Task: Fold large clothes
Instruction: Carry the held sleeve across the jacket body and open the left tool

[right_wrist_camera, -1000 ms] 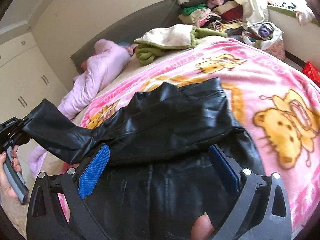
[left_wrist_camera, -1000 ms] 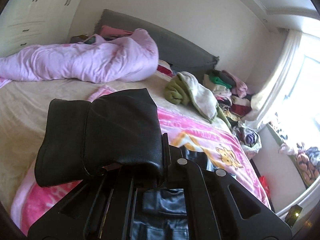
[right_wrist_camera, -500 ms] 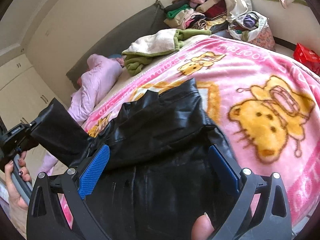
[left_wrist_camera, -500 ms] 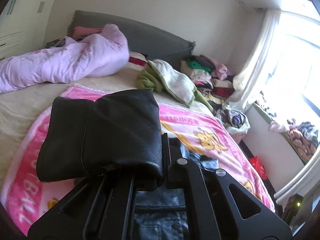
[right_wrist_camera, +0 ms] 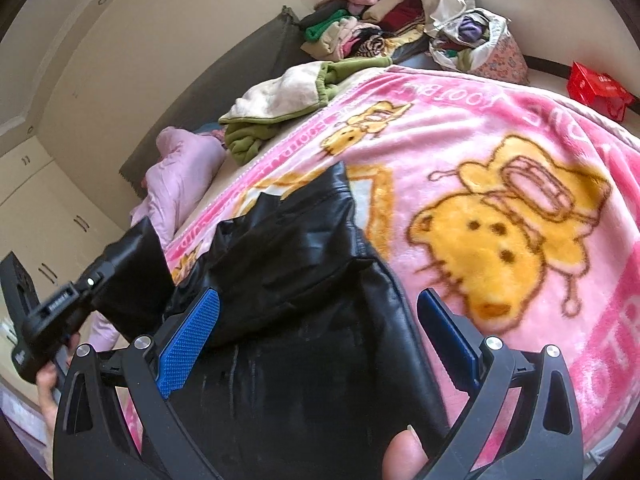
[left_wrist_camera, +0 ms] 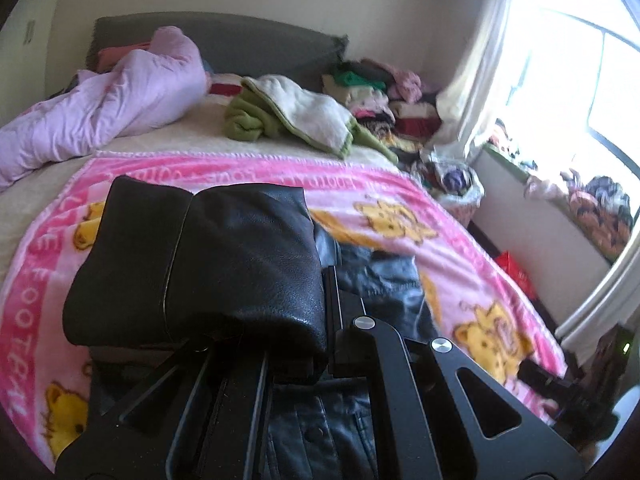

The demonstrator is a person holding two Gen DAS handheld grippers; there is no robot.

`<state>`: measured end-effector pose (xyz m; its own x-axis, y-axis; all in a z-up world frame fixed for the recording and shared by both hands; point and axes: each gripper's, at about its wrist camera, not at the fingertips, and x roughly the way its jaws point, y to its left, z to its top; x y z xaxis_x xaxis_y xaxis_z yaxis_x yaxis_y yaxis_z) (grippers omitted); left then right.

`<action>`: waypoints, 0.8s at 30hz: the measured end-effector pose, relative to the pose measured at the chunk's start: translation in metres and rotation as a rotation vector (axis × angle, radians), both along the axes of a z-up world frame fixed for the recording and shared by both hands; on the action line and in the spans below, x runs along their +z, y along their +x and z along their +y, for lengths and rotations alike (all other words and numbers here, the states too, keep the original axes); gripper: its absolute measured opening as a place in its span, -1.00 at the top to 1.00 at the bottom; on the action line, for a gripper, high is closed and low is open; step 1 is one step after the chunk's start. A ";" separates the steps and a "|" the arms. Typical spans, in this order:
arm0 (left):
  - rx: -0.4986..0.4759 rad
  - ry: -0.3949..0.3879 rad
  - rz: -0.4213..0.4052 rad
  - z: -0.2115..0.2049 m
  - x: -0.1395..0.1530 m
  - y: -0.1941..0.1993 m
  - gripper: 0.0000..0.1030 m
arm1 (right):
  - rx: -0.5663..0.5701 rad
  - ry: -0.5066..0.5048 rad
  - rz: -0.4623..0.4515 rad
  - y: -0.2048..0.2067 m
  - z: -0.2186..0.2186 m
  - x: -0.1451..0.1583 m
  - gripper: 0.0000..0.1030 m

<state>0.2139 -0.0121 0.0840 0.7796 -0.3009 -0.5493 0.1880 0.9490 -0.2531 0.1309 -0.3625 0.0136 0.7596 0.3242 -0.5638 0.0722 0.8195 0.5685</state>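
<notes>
The black shiny leather jacket (right_wrist_camera: 304, 320) lies flat on the pink fluffy blanket with yellow bears (right_wrist_camera: 500, 184), which covers the bed. Its body runs long, from the near edge of the bed up toward the grey headboard, about 6 o'clock to 12 o'clock in the right wrist view.

One black sleeve (left_wrist_camera: 200, 264) is off the bed. The left hand-held gripper (left_wrist_camera: 326, 320) is squeezed tight on its end. In the right wrist view this hand-held gripper sits out at 9 o'clock from the jacket, so the sleeve stretches sideways, across the jacket's long line. I think the sleeve has to go toward 3 o'clock to land on the body.

The right hand-held gripper (right_wrist_camera: 316, 344) is right over the jacket's near part. Its blue pads (right_wrist_camera: 188, 344) stand wide apart and hold nothing.
</notes>
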 end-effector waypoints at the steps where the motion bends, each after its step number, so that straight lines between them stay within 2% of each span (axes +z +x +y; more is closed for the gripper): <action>1: -0.010 0.003 0.015 -0.005 -0.008 0.002 1.00 | -0.004 0.001 0.005 0.001 -0.002 -0.002 -0.92; 9: -0.094 0.066 0.093 -0.033 -0.056 0.019 0.97 | -0.049 0.007 0.030 0.008 -0.024 -0.017 -0.92; 11: -0.112 0.073 0.115 -0.040 -0.067 0.023 0.93 | -0.056 0.011 0.036 0.010 -0.026 -0.021 -0.92; 13: -0.133 0.087 0.123 -0.046 -0.076 0.024 0.78 | -0.057 0.009 0.046 0.014 -0.027 -0.024 -0.92; 15: -0.164 0.099 0.130 -0.054 -0.084 0.024 0.51 | -0.058 -0.002 0.058 0.018 -0.027 -0.027 -0.92; 21: -0.274 0.120 0.157 -0.071 -0.101 0.018 -0.62 | -0.045 -0.033 0.065 0.026 -0.021 -0.027 -0.92; 23: -0.321 0.104 0.189 -0.073 -0.101 0.014 -0.82 | -0.043 -0.044 0.066 0.029 -0.019 -0.026 -0.92; 24: -0.336 0.102 0.202 -0.072 -0.101 0.011 -0.82 | -0.042 -0.049 0.067 0.030 -0.018 -0.025 -0.92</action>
<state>0.2247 -0.0845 -0.0168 0.5205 -0.4569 -0.7214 0.4487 0.8651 -0.2242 0.1610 -0.3804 -0.0110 0.7321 0.2635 -0.6282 0.1434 0.8419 0.5203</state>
